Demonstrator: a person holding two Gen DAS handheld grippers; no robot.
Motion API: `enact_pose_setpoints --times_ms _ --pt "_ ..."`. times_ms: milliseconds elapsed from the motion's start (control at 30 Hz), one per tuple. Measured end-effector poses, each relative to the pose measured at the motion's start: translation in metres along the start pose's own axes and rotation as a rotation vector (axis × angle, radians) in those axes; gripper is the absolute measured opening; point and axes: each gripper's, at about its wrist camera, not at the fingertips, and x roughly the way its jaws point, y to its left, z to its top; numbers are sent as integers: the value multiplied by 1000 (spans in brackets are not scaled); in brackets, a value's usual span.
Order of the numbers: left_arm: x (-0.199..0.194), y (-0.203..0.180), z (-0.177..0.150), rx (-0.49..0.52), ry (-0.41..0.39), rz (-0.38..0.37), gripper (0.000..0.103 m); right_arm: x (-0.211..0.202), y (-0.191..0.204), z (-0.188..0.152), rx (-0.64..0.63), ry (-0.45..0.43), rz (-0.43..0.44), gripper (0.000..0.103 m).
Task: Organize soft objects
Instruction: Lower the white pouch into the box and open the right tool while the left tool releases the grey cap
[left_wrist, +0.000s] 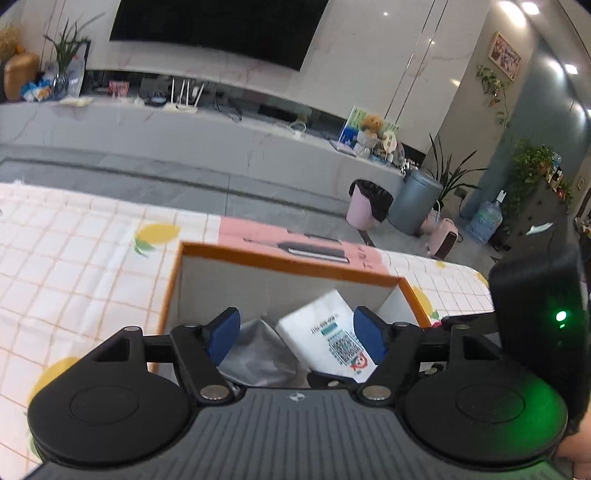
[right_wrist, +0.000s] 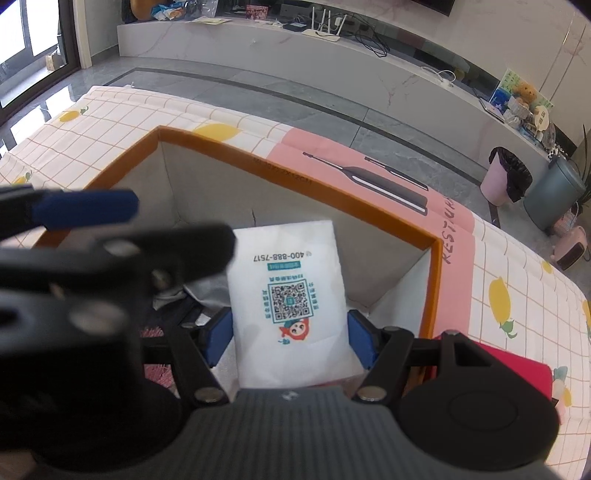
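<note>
the box looks like matt cardboard, orange-rimmed, pale inside. the white pack has a soft, faintly creased printed wrapper. a silvery bag is glossy film. the tablecloth is smooth checked cloth.

My left gripper points downward and its blue pads stand wide apart, gripping nothing. My right gripper tilts down more steeply, its pads pressing both sides of what it holds.
</note>
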Motion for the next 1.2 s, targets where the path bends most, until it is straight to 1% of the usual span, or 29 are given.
enact_pose_setpoints --times_ms 100,367,467,567,633,700,833,900,967,1067,1133,1167,1200 --pt "-7 5 4 -19 -16 -3 83 0 1 0 -12 6 0 66" --pt "-7 35 14 -172 6 -22 83 4 9 -1 -89 35 -42 66" --pt "-4 43 15 -221 19 -18 83 5 10 -1 -115 34 -61 71" --pt "-4 48 16 -242 28 -22 83 3 13 -2 -135 19 -75 72" --pt "-4 48 16 -242 30 -31 83 2 16 -1 -143 20 -84 73" --pt "-3 48 16 -240 35 -32 83 0 18 -1 -147 18 -89 84" --pt "-5 48 15 -231 30 -24 83 -7 19 -2 -147 -2 -64 85" --pt "-6 46 15 -219 29 -8 83 -10 22 -2 -152 -7 -58 91" --pt "-6 43 15 -187 25 20 83 -13 24 -2 -160 -8 -57 91" --pt "-6 36 15 -105 28 37 83 -20 28 -2 -162 -11 -44 92" --pt "-7 32 14 -76 24 51 83 -26 29 -3 -164 -22 -36 95" --pt "-8 30 14 -65 20 59 83 -29 30 -3 -164 -28 -33 98" --pt "-9 28 14 -58 15 67 83 -32 29 -4 -163 -35 -28 99"
